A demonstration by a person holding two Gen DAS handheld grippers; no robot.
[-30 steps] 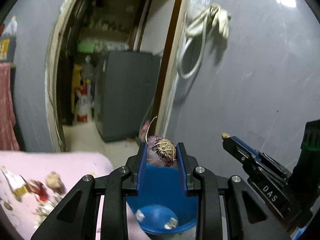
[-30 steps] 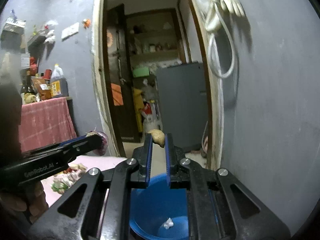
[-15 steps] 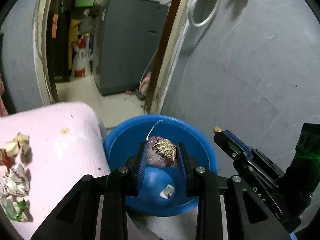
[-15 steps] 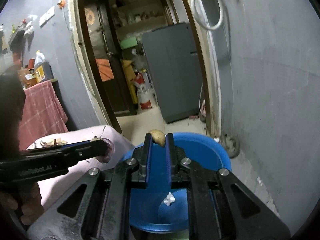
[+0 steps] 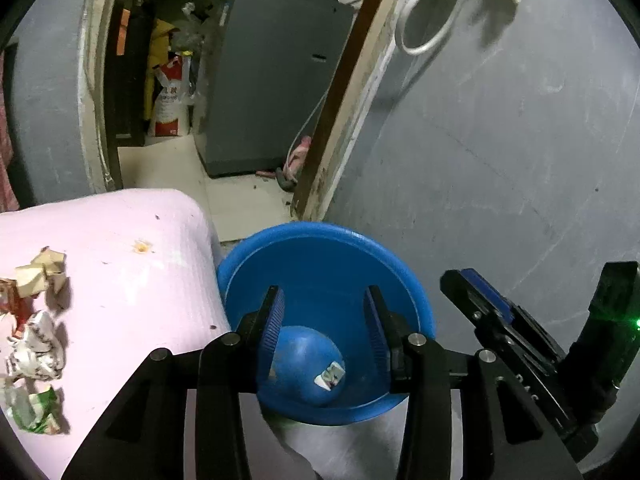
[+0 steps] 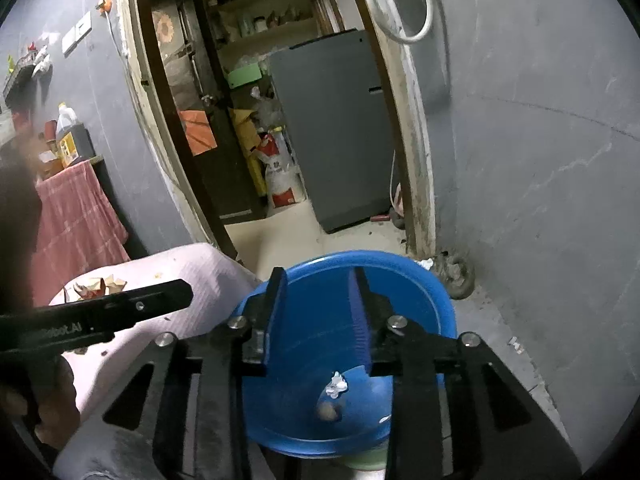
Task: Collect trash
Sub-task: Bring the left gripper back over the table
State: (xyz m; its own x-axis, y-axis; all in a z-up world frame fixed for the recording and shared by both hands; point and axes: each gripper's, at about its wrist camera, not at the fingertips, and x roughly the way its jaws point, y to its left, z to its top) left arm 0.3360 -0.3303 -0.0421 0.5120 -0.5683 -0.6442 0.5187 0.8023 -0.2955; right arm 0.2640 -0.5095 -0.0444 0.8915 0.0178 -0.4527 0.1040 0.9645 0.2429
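My left gripper [image 5: 324, 304] hangs over the blue bin [image 5: 320, 229], its jaws opening with nothing between them. A printed wrapper scrap [image 5: 330, 374] lies on the bin's bottom. My right gripper [image 6: 318, 284] is over the same blue bin [image 6: 400, 258], jaws also opening and empty. Below it lie a white paper scrap [image 6: 336, 385] and a blurred brownish lump [image 6: 328, 410]. Crumpled paper [image 5: 40, 272], a white wad [image 5: 36, 354] and a green wrapper [image 5: 32, 412] rest on the pink-covered table [image 5: 128, 280] left of the bin. Each gripper shows in the other's view: the right gripper [image 5: 478, 300] and the left gripper [image 6: 160, 296].
A grey wall [image 5: 500, 140] stands close behind the bin on the right. Through the doorway are a grey appliance [image 6: 332, 128] and a printed sack [image 6: 280, 176]. A hose [image 5: 432, 20] hangs on the wall. A red-draped stand with bottles [image 6: 68, 140] is far left.
Both grippers came down over the blue bin and tilted toward it. Both sets of jaws spread apart; the purplish clump left the left jaws and the tan piece left the right jaws.
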